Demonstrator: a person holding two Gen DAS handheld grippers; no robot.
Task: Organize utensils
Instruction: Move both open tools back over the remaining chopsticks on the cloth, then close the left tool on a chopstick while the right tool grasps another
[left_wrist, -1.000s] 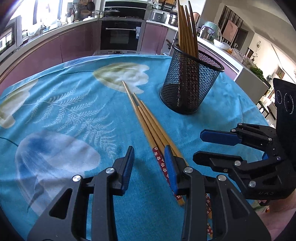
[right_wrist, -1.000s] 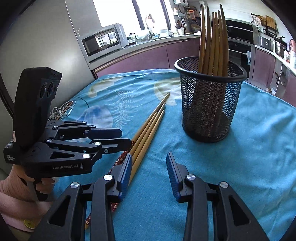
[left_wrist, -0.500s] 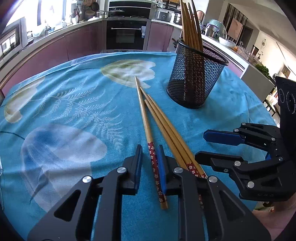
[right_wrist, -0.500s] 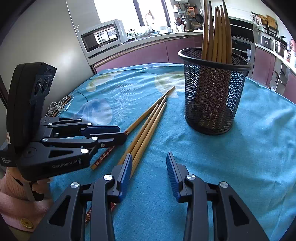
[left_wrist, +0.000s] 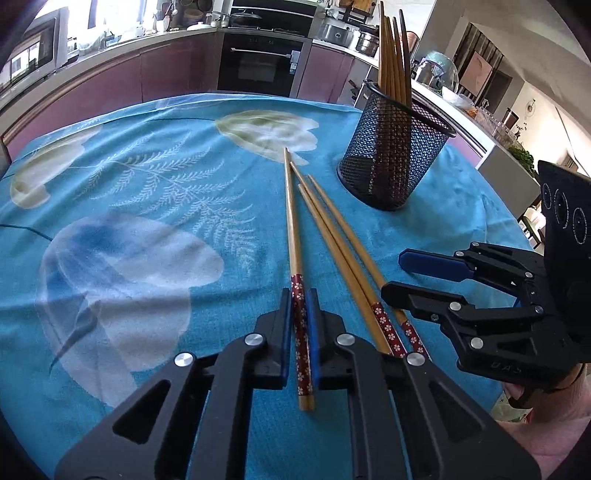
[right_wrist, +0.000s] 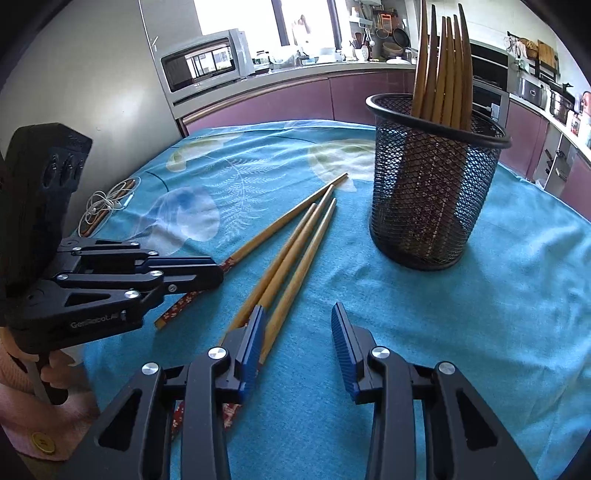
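A bamboo chopstick with a red flowered end (left_wrist: 292, 221) lies on the blue tablecloth, and my left gripper (left_wrist: 298, 295) is shut on its patterned part. Three more chopsticks (left_wrist: 341, 243) lie in a bundle just right of it, tips pointing at the black mesh holder (left_wrist: 391, 162), which holds several upright chopsticks (right_wrist: 443, 66). My right gripper (right_wrist: 297, 310) stands open low over the cloth with nothing between its fingers. Its left finger overlaps the bundle (right_wrist: 291, 262). In the right wrist view the left gripper (right_wrist: 216, 271) grips the single chopstick (right_wrist: 291, 216) at the left.
The round table is covered by a blue flowered cloth (left_wrist: 129, 184). A coiled white cable (right_wrist: 107, 203) lies at its far left edge. Kitchen counters, an oven and a microwave (right_wrist: 203, 62) lie beyond the table. A hand in a pink sleeve (right_wrist: 22, 384) holds the left gripper.
My left gripper's jaws have shut on one chopstick, which now lies apart from the other three. The right gripper has stayed where it was, open.
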